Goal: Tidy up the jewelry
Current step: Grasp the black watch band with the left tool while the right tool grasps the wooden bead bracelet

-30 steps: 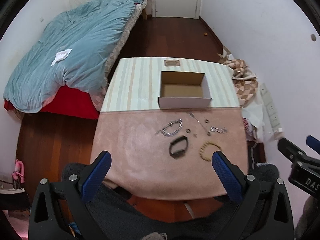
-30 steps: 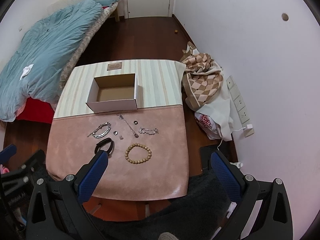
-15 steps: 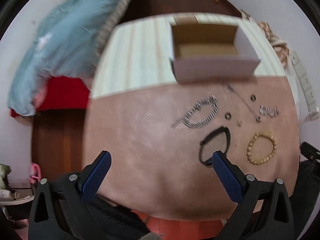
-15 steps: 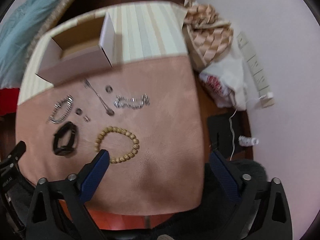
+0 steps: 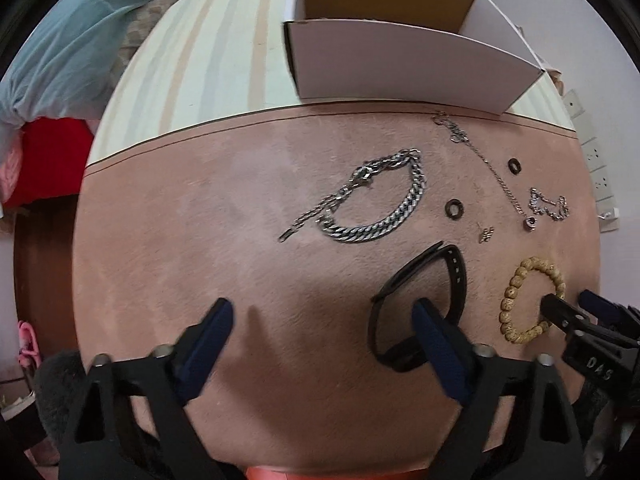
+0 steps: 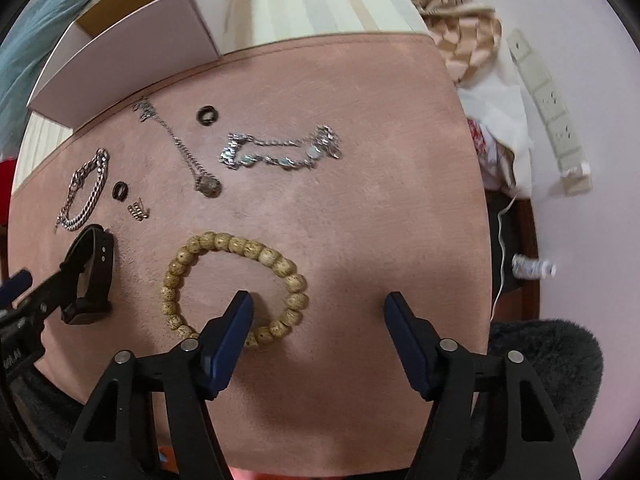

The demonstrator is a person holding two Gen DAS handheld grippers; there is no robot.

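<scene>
Jewelry lies on a pink suede mat (image 5: 192, 240). A black band (image 5: 452, 276) lies by my left gripper (image 5: 324, 316), which is open; its right finger sits inside the band's loop. A wooden bead bracelet (image 6: 224, 244) lies by my right gripper (image 6: 318, 300), which is open; its left finger sits inside the loop, over its near beads. A silver curb chain (image 5: 372, 208), a thin necklace (image 6: 180, 148), a linked silver bracelet (image 6: 280, 148), two dark rings (image 5: 454, 208) (image 6: 207, 115) and a small clasp (image 6: 138, 210) lie further out. An open white box (image 5: 400, 56) stands behind.
The box stands on a striped cloth (image 5: 208, 60). A bed with a blue duvet (image 5: 60, 40) is at the left. Checked fabric (image 6: 460, 32) and a power strip (image 6: 552, 112) lie on the floor to the right of the table.
Both grippers have dropped low and forward over the mat. The left finger now sits in the black band's loop, the right gripper's left finger in the bead bracelet's loop.
</scene>
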